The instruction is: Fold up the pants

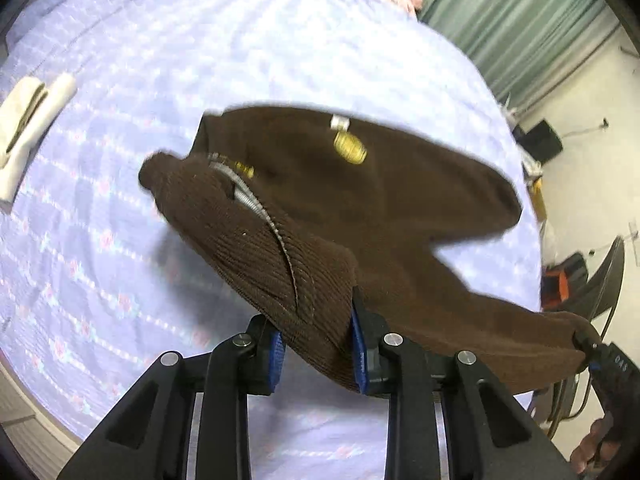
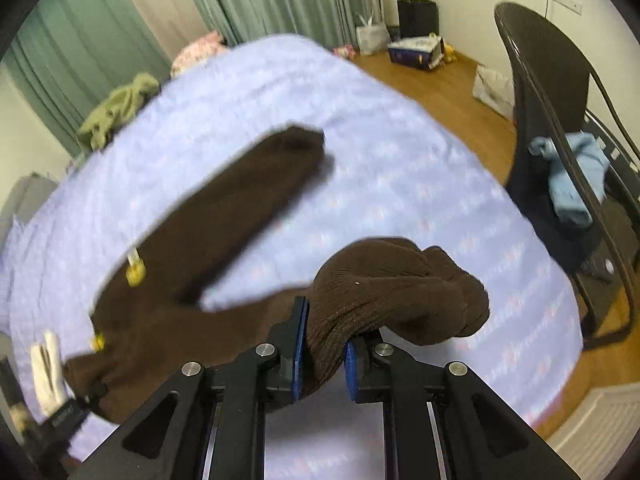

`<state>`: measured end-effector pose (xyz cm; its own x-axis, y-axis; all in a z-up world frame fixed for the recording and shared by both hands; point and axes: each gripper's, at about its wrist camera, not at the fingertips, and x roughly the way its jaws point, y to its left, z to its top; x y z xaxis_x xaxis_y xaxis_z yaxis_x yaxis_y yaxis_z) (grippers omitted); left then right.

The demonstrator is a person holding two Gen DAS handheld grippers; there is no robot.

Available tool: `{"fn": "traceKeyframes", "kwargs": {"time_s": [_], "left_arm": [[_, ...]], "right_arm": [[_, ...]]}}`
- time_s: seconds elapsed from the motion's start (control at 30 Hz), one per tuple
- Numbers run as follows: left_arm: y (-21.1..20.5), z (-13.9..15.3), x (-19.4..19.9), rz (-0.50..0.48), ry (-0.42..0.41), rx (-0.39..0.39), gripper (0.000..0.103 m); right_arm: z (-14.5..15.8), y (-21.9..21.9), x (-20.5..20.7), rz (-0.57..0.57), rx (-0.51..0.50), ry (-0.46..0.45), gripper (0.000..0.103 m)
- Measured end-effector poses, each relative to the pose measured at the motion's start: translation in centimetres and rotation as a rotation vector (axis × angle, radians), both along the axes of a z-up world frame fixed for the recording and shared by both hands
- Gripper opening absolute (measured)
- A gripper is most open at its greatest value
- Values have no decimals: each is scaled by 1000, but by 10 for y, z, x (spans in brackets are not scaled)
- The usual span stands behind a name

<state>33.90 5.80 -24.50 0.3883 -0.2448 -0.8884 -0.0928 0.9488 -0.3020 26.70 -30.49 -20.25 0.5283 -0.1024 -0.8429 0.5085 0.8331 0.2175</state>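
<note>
So nearest the cameras, both tools are biting fabric. The left gripper [image 1: 316, 354] is clamping a bunched wad of the pants [image 1: 360, 200] between its blue pads [image 1: 357, 350], right by the zipper [image 1: 256, 208] at the waist end. The right gripper [image 2: 322, 354] is pinching another thick bunch of the same brown corduroy pants [image 2: 208, 232], with a lump of it spilling over the right-hand finger.

Going further out, the pants are hanging in the air between the two tools, above the lavender bedsheet [image 1: 200, 60], with one leg [image 2: 256, 192] trailing away toward the far side. Everything's motion-blurred, so I can't say whether the far leg end is touching the bed.

My read on handling: soft, floppy, fairly thick cord, so it's going to sag and swing rather than hold a shape. Not slippery, not fragile. The gold drawstring tips [image 1: 350, 148] are dangling and could snag. I'd be gripping flatter at the waistband corners, not on wads like this, so the fold lands clean.
</note>
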Motion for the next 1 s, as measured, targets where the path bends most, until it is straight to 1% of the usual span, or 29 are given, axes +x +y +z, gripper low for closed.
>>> {"fn": "traceKeyframes", "kwargs": {"time_s": [0.1, 0.17, 0.2, 0.3, 0.4, 0.47, 0.6, 0.7, 0.73, 0.77, 0.8, 0.83, 0.87, 0.9, 0.97, 1.0], "left_arm": [[-6, 16, 29, 27, -34, -28, 28], [-9, 21, 47, 37, -60, -42, 28], [-9, 23, 58, 40, -73, -53, 28], [-12, 25, 98, 50, -95, -54, 28], [-13, 13, 138, 68, -63, -44, 28], [-12, 0, 157, 78, -30, -39, 28], [-7, -27, 183, 92, 20, -23, 28], [-8, -43, 191, 92, 80, 4, 37], [-9, -44, 192, 84, 94, 31, 48], [-10, -43, 191, 75, 95, 51, 63], [-10, -38, 188, 65, 85, 56, 71], [-10, -30, 182, 60, 59, 64, 84], [-10, -20, 176, 53, 22, 71, 90], [-10, -9, 169, 36, -14, 75, 91], [-10, 8, 158, 2, -69, 66, 95], [-11, 18, 151, -36, -112, 62, 96]], "right_arm": [[15, -10, 31, -8, 1, -56, 16], [20, -14, 52, -2, -8, -83, 16], [22, -15, 67, 4, -27, -97, 16], [21, -15, 107, 24, -67, -111, 16], [12, -15, 146, 38, -75, -100, 16], [-1, -14, 179, 52, -71, -72, 16], [-26, -9, 226, 92, -77, -19, 16], [-40, -8, 244, 96, -78, 7, 17], [-46, -8, 251, 103, -63, 19, 21], [-49, -9, 255, 109, -54, 34, 25], [-50, -8, 256, 116, -49, 45, 39], [-48, -7, 256, 122, -49, 43, 54], [-42, -5, 252, 126, -58, 22, 58], [-35, -2, 246, 129, -77, 0, 63], [-17, 2, 231, 139, -110, -55, 66], [-9, 3, 225, 141, -119, -79, 69]]}}
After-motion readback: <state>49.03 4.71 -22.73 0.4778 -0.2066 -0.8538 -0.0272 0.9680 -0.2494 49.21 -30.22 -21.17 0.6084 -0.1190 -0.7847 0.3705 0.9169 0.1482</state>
